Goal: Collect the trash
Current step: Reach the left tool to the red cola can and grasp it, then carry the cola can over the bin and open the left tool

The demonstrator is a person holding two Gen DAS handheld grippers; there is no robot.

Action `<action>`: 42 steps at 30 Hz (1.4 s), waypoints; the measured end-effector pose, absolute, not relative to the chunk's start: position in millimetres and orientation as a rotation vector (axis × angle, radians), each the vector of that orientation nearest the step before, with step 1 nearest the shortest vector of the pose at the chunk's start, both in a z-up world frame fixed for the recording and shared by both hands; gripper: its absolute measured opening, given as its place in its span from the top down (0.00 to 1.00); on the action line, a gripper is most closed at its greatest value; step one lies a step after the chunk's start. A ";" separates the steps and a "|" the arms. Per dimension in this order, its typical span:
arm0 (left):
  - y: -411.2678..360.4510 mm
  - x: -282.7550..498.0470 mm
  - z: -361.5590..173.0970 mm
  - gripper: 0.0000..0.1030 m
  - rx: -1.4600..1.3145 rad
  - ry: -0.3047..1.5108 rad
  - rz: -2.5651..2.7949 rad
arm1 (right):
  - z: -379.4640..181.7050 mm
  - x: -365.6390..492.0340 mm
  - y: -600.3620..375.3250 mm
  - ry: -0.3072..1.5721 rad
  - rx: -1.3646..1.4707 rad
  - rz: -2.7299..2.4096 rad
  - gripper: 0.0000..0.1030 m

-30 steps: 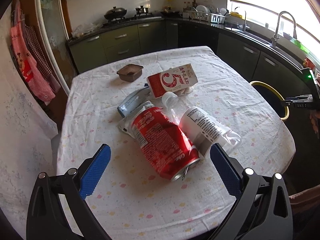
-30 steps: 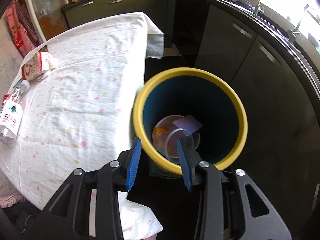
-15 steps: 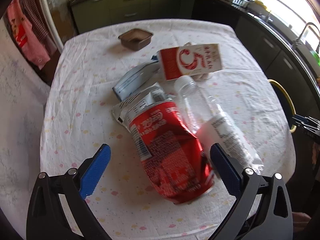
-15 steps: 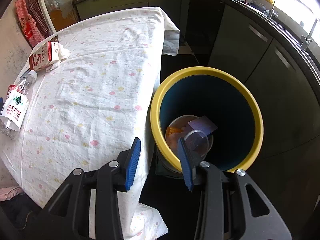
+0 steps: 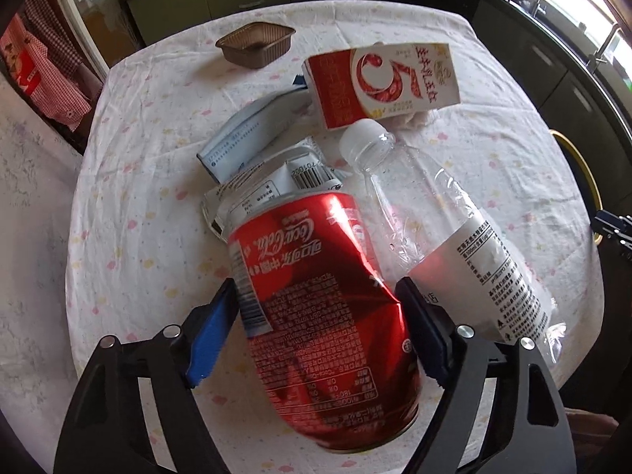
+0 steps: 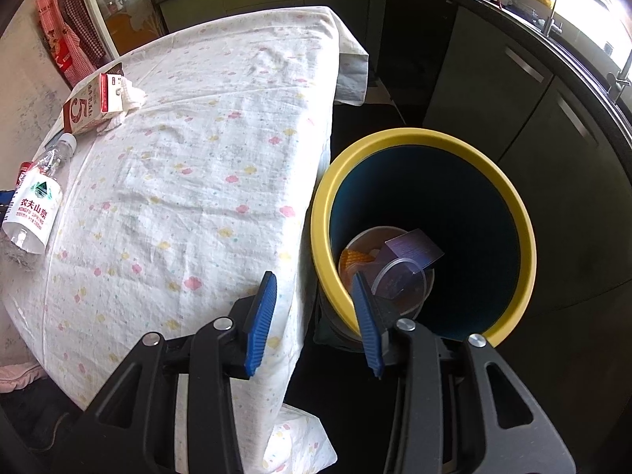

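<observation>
Left claw: the left gripper (image 5: 316,328) is closed about halfway around the dented red aluminium cola can (image 5: 316,276); both blue pads (image 5: 209,339) sit against the can's sides.
Can: lies between the fingers, its far end pointing away from the claw; whether it is lifted off the white flower-print tablecloth (image 5: 138,205) cannot be told.
Just right of the claw: a crumpled clear plastic water bottle with a white cap (image 5: 446,229), touching the can's right side.
Beyond the can: a flattened silver foil wrapper (image 5: 276,185), partly hidden under the can; a pale blue paper packet (image 5: 252,134); a red and white milk carton (image 5: 383,83) lying on its side; a small brown foil tray (image 5: 256,45) farthest away.
Right claw: the right gripper (image 6: 312,316) is partly open and holds nothing.
Ahead of the right claw: a round bin with a yellow rim and dark blue inside (image 6: 422,233), standing beside the table edge, its near rim between the fingers in this view.
In the bin: clear plastic cups (image 6: 399,276) and a purple card (image 6: 414,245); the rest is too dark to make out.
</observation>
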State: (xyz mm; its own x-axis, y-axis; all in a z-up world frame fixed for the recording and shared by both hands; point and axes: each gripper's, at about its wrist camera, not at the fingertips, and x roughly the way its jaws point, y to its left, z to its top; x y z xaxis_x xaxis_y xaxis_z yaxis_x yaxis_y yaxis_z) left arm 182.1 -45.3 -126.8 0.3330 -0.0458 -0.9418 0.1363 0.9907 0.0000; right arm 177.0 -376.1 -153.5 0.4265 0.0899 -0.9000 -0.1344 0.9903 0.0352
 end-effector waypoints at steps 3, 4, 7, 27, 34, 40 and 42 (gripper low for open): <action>-43.7 179.8 -127.6 0.28 0.103 1.226 -0.119 | -153.6 177.3 -374.4 1.124 -0.047 0.145 0.62; -42.9 178.5 -127.2 0.29 0.113 1.223 -0.119 | -153.7 177.6 -373.4 1.125 -0.048 0.147 0.62; -39.2 173.4 -124.7 0.31 0.128 1.216 -0.119 | -154.0 178.6 -370.0 1.126 -0.050 0.155 0.62; -41.4 124.8 -60.7 0.33 0.231 0.991 -0.109 | -150.4 178.4 -359.0 1.118 -0.053 0.177 0.62; -47.7 122.2 -48.3 0.34 0.243 0.944 -0.116 | -148.3 174.9 -362.8 1.110 -0.045 0.175 0.62; -52.4 120.0 -39.7 0.34 0.257 0.918 -0.127 | -145.6 172.0 -364.6 1.103 -0.044 0.180 0.62; -54.1 119.3 -36.4 0.34 0.259 0.909 -0.133 | -145.0 171.4 -364.7 1.102 -0.044 0.179 0.62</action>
State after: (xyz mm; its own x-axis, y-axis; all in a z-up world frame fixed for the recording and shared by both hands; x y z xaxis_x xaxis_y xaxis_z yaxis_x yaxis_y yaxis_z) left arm 119.3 -54.1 -36.4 0.6090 -0.0048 -0.7932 0.2227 0.9608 0.1651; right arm 171.4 -364.7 -145.0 0.4392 0.1225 -0.8900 -0.1660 0.9847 0.0536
